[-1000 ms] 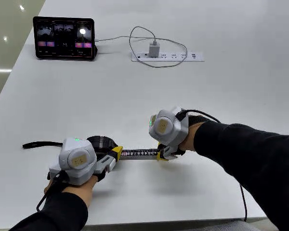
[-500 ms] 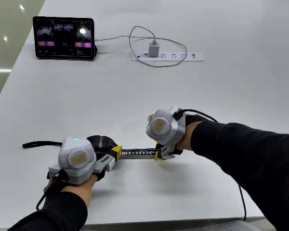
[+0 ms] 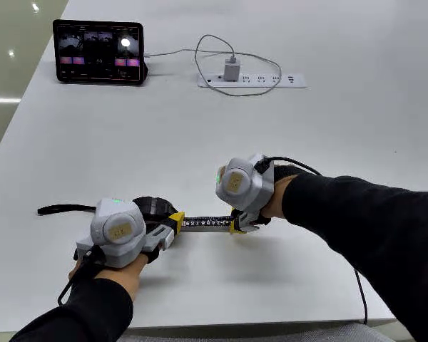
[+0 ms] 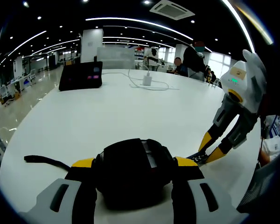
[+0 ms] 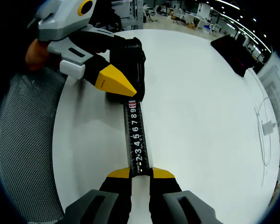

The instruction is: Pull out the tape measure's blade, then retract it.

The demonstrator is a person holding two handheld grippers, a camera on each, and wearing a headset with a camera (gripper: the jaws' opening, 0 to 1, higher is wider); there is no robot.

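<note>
The right claw [image 3: 237, 228], seen from the head view, is closed on the free end of the blade [image 3: 207, 224], and the left claw [image 3: 167, 229] is clamped around the black case [image 3: 151, 209], which rests on the white table [image 3: 200, 135] close to the person. Compared with a second ago, the right claw has moved a little nearer to the left one, and the strip of blade between them is shorter. That suggests the pull-out is done and the blade is being fed back into the case. A strap [image 3: 60, 210] lies flat to the left of the case, and a tablet [image 3: 100, 52] and a power strip [image 3: 271, 80] sit well apart at the far edge. In the left gripper view, the case fills the gap between the two yellow-tipped jaws and touches both. The right claw stands to the right with its tips down on the blade's end. In the right gripper view, the jaws are nearly shut and pinch the blade at its tip. The blade runs straight and flat along the table to the mouth of the case, with the numerals two to nine readable along it. A short length is still out, so the retraction looks nearly finished but not complete.
</note>
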